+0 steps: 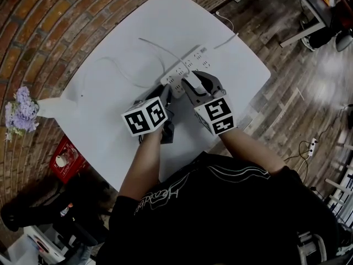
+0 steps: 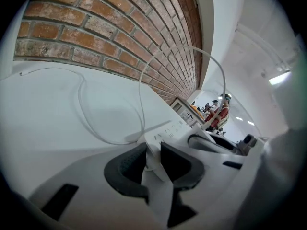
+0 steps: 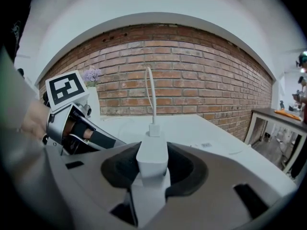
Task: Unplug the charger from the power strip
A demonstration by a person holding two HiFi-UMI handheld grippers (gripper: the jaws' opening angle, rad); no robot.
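A white power strip (image 1: 197,58) lies slantwise on the white table (image 1: 110,131). In the left gripper view my left gripper (image 2: 152,153) is shut on the strip's near end (image 2: 165,134). The white charger (image 3: 152,151) stands upright between the dark pads of my right gripper (image 3: 152,170), which is shut on it. Its thin white cable (image 3: 151,92) rises from its top. In the head view both grippers sit side by side at the strip's near end, left (image 1: 165,90) and right (image 1: 194,85). The charger's foot and its socket are hidden by the jaws.
A loose white cable (image 1: 118,70) loops over the table's left half. A vase of purple flowers (image 1: 21,112) stands off the left corner, and a red crate (image 1: 69,159) sits on the floor below. A brick wall runs behind the table. Desk legs (image 1: 300,32) stand at far right.
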